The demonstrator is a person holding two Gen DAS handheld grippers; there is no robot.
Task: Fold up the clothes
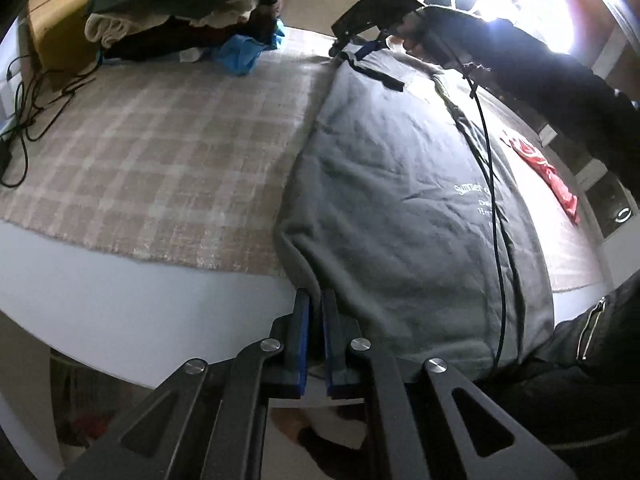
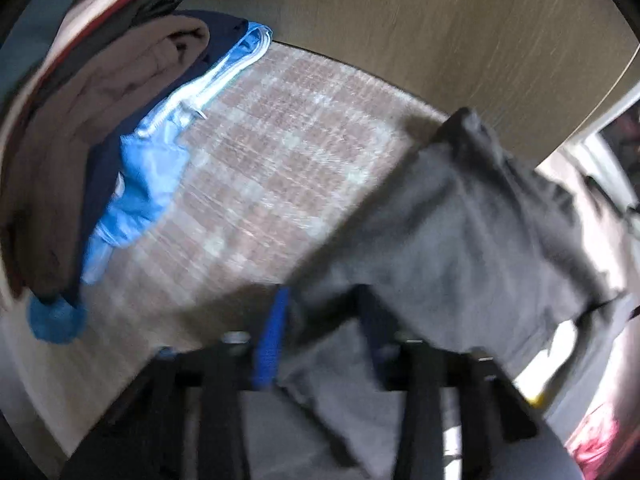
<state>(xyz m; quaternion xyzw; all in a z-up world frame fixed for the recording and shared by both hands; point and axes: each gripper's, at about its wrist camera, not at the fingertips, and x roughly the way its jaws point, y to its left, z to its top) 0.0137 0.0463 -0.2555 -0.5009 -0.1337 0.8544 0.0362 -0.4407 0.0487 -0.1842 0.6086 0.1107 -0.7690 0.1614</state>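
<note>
Two grippers worked one dark grey T-shirt (image 1: 400, 184), which lay spread flat on a plaid cloth (image 1: 160, 140) covering a white table (image 1: 120, 300). White lettering showed on the garment's chest, and a black cable (image 1: 490, 168) ran across it lengthwise. No container stood in view; the only store of goods was a pile of clothes (image 1: 180, 12) at the far left of the table, with a bright blue garment (image 1: 240, 54) at its near edge. A red item (image 1: 548, 172) lay on the cloth beyond the T-shirt's right side.

Left gripper (image 1: 316, 308): it pointed steeply down at the near table edge. Its blue-padded fingers (image 1: 302, 340) stood almost together, pinching the T-shirt's near left corner between them.

Right gripper (image 1: 352, 46): in the left wrist view it sat at the far end of the garment, at the collar area, tilted down onto the fabric, with a dark-sleeved arm (image 1: 520, 68) reaching over the table to hold it. In the right wrist view, which was motion-blurred, grey fabric (image 2: 460, 240) of the T-shirt lay between its fingers (image 2: 272, 344) and draped over the right one. The gap was narrow; whether the pads pressed on the fabric could not be told through the blur.

A dark jacket with a zip (image 1: 592, 332) showed at the lower right of the left wrist view.
</note>
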